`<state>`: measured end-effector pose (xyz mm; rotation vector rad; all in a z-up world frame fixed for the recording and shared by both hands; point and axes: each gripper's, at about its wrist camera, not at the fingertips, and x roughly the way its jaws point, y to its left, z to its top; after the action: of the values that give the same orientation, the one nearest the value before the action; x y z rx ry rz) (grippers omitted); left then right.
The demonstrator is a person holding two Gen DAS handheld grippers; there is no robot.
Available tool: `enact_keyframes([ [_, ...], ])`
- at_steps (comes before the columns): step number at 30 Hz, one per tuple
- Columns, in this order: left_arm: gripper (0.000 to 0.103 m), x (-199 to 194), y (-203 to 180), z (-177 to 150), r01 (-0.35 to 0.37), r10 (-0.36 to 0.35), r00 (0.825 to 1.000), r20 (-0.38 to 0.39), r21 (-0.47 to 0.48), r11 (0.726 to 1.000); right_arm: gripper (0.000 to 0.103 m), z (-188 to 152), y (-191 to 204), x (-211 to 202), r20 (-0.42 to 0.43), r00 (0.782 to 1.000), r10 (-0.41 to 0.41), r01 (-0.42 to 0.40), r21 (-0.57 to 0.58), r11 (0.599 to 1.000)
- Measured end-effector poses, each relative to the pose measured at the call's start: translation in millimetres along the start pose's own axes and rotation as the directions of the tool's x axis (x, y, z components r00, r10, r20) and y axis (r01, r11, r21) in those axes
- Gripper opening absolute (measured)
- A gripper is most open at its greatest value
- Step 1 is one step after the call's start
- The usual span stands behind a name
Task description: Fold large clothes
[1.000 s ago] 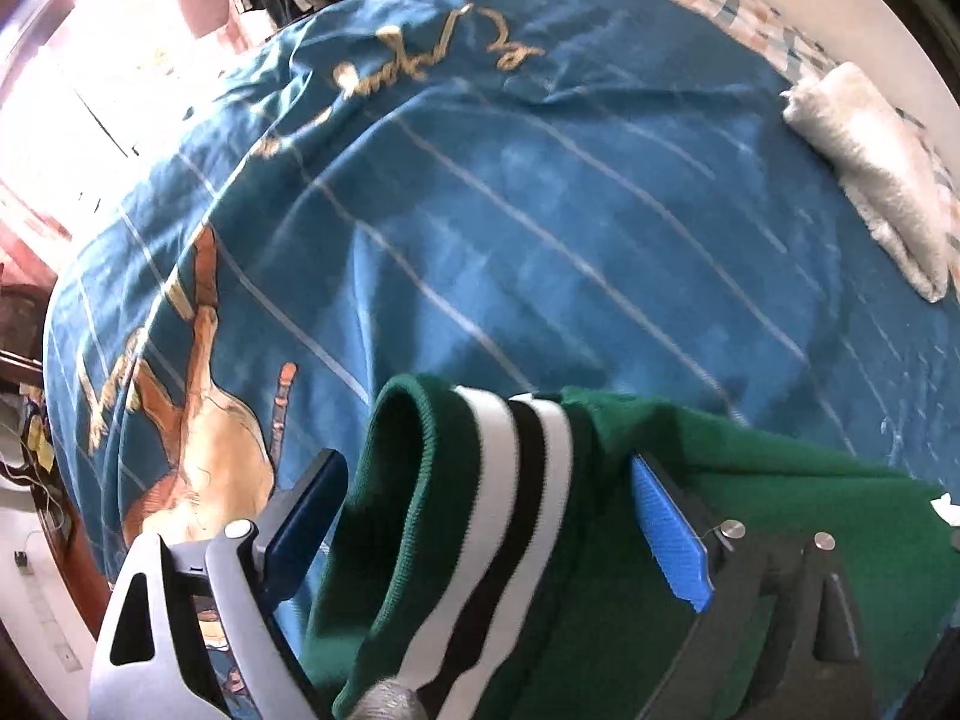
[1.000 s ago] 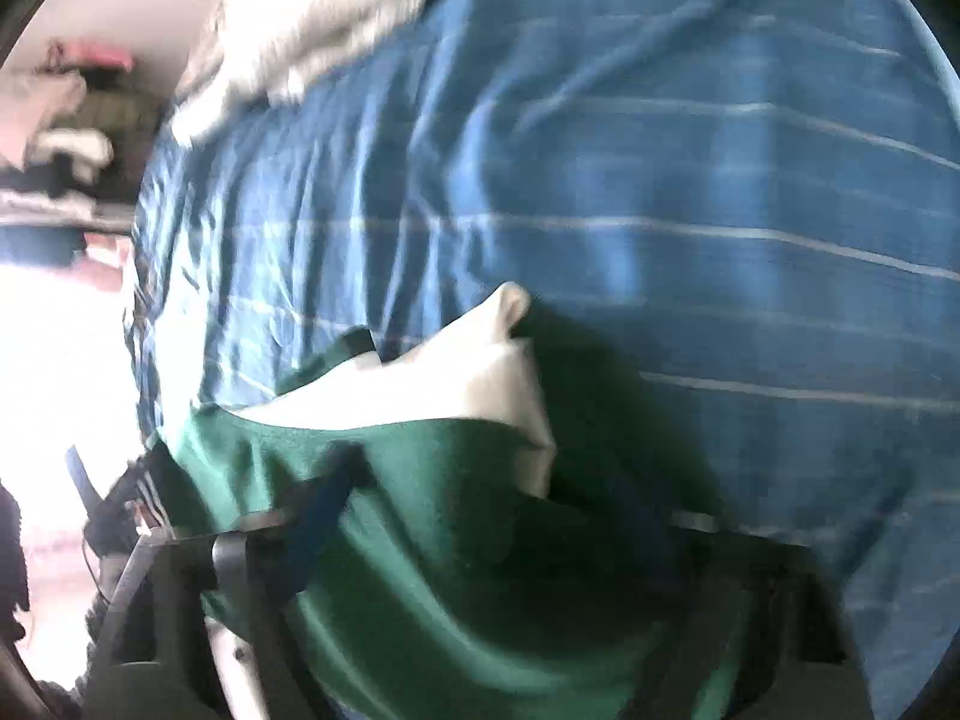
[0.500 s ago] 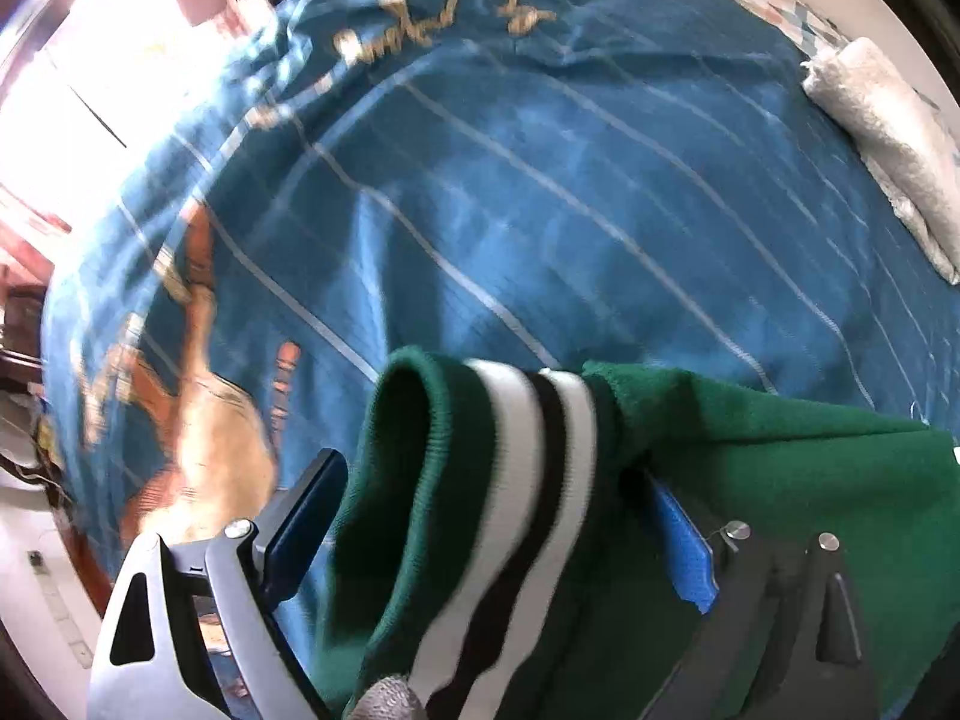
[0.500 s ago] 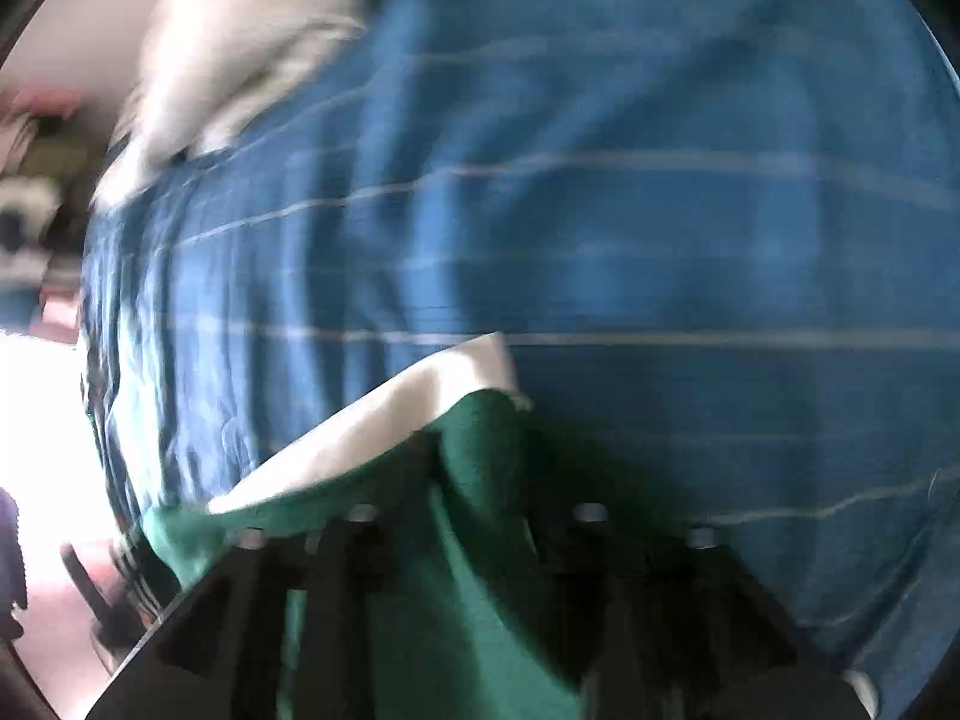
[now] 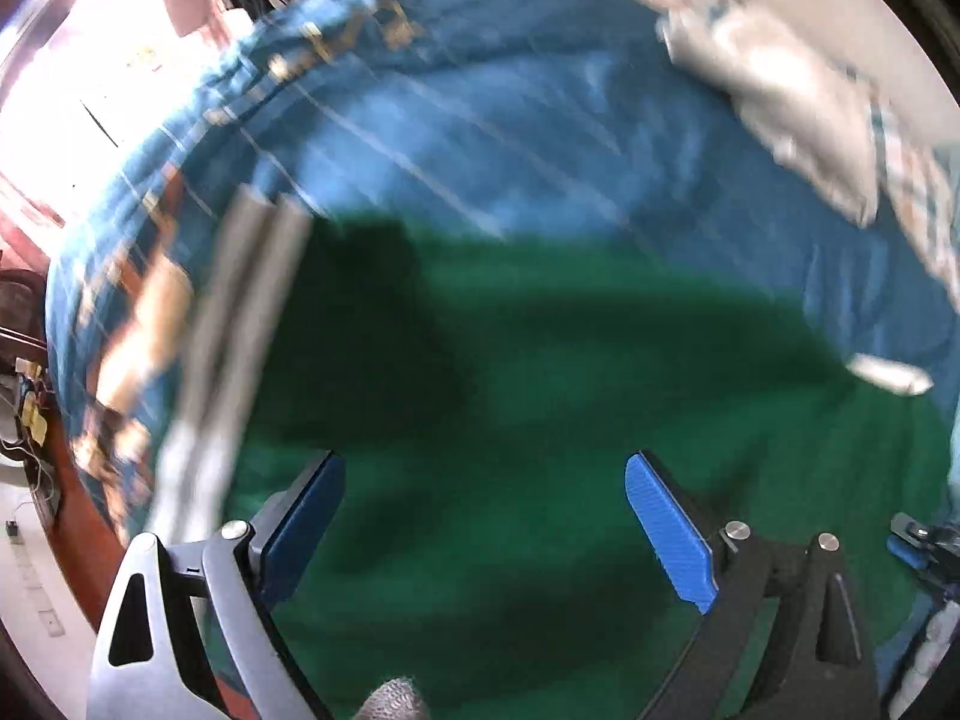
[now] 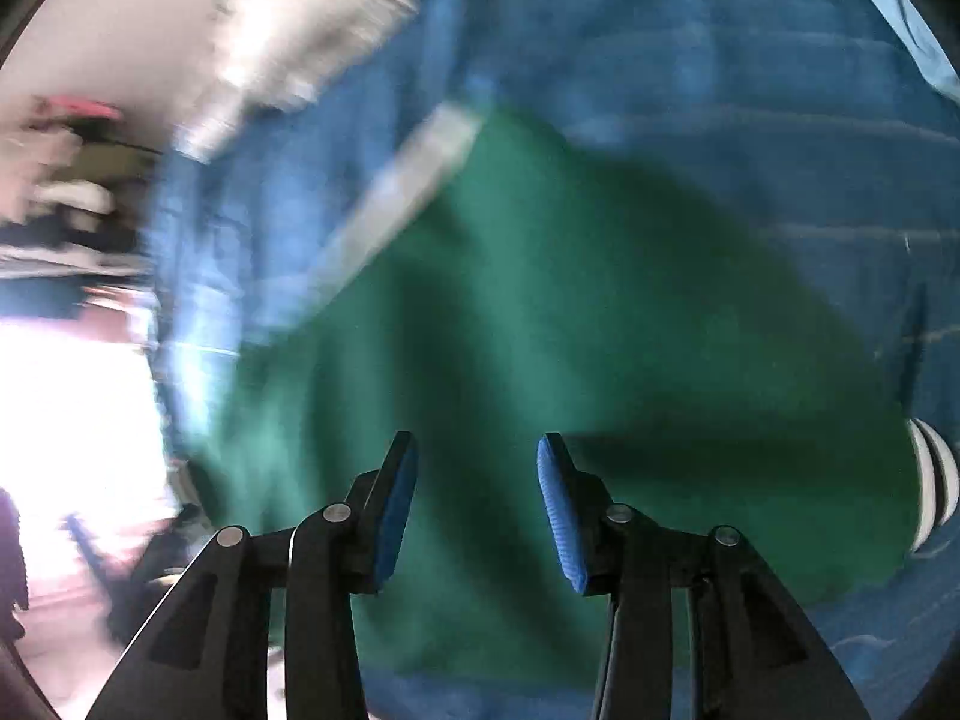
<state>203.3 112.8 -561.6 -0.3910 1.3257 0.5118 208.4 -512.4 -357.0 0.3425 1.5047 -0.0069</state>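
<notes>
Left gripper: I see my left gripper point(image 5: 483, 525) with its blue pads point(image 5: 669, 531) spread wide apart, nothing between them; only green cloth lies beyond the gap.
Right gripper: my right gripper point(image 6: 477, 501) also stands parted, its blue pads point(image 6: 558, 510) clear of each other and pinching nothing.
Green garment: the green garment point(image 5: 570, 372) lies spread on the bed straight ahead of both grippers, filling the space beyond the fingertips in each wrist view point(image 6: 540, 312).
Striped cuff: ahead and left of my left gripper runs a white-and-dark striped band point(image 5: 240, 324), blurred; from my right gripper, a striped cuff point(image 6: 933, 489) sits at the garment's far right edge.
White edge: a pale strip point(image 6: 414, 180) borders the garment ahead and left of my right gripper; I cannot tell which part of the garment it is.
Bedspread: the blue striped bedspread point(image 5: 510, 138) lies under the garment and extends beyond it.
White towel: a white folded towel point(image 5: 798, 120) rests on the bedspread, far ahead and right of my left gripper, well apart from the garment.
Sharpness: both views are motion-blurred, so fine folds are unreadable.
</notes>
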Motion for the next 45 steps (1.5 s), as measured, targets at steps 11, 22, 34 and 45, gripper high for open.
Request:
enact_keyframes([
  [11, 0.103, 56, -7, -18, -0.062, 0.066, 0.997, -0.030, 0.098, 0.993, 0.015, 2, -35, -43, 0.024, 0.978, 0.207, -0.208, 0.132, 0.969],
  [22, 0.103, 53, 6, -9, 0.004, 0.001, 0.998, -0.059, 0.082, 0.997, 0.000, -42, -100, 4, -0.073, 0.996, 0.045, -0.032, 0.176, 0.984],
  [34, 0.103, -31, 181, -115, 0.130, -0.132, 0.990, 0.044, -0.628, 0.767, 0.054, -71, 14, -32, -0.105, 0.980, 0.169, -0.178, -0.079, 0.981],
  [45, 0.041, 10, 163, -77, 0.128, -0.012, 0.982, 0.189, -0.615, 0.778, 0.054, -83, 95, 21, -0.204, 0.965, 0.164, -0.195, -0.147, 0.970],
])
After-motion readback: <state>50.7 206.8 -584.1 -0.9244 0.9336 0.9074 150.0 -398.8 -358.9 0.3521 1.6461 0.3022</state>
